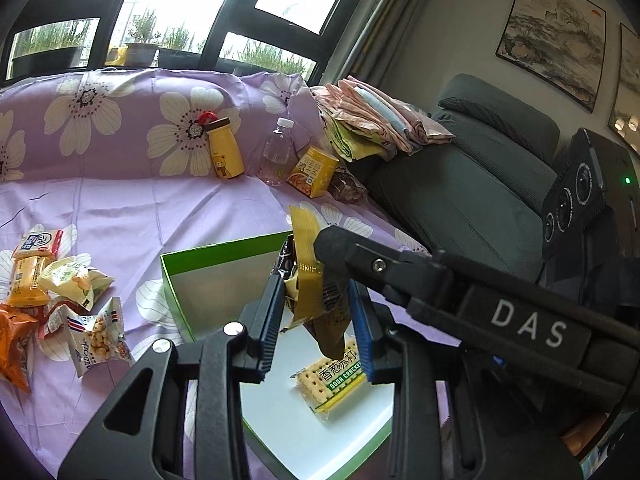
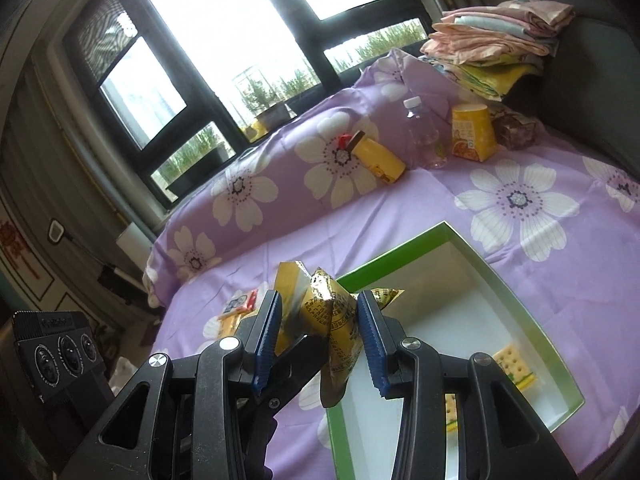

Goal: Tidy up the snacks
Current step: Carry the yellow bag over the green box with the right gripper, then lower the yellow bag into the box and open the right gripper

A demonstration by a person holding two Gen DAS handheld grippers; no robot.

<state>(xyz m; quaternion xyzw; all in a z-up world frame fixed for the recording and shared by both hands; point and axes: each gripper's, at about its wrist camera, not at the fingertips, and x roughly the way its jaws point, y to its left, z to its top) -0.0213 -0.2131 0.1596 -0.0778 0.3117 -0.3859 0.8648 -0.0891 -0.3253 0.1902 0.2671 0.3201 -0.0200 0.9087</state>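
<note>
Bedsheet (image 1: 132,208), purple with white flowers, covers the whole surface. On it lies the green box (image 1: 224,256), open, white inside, at about 6 o'clock in the left wrist view. One cracker pack (image 1: 330,380) lies flat on the box floor. A pile of snack packs (image 1: 60,296) lies on the sheet at 9 o'clock, well apart from the box. At 12 o'clock, a yellow bottle (image 1: 226,148), a clear bottle (image 1: 276,152) and a yellow carton (image 1: 314,172) lean on the pillow. Both grippers hold the same yellow snack packet (image 1: 306,280) above the box: the left gripper (image 1: 316,320) has its fingers nearly closed on it, and the right gripper (image 2: 320,336) clamps it too.
</note>
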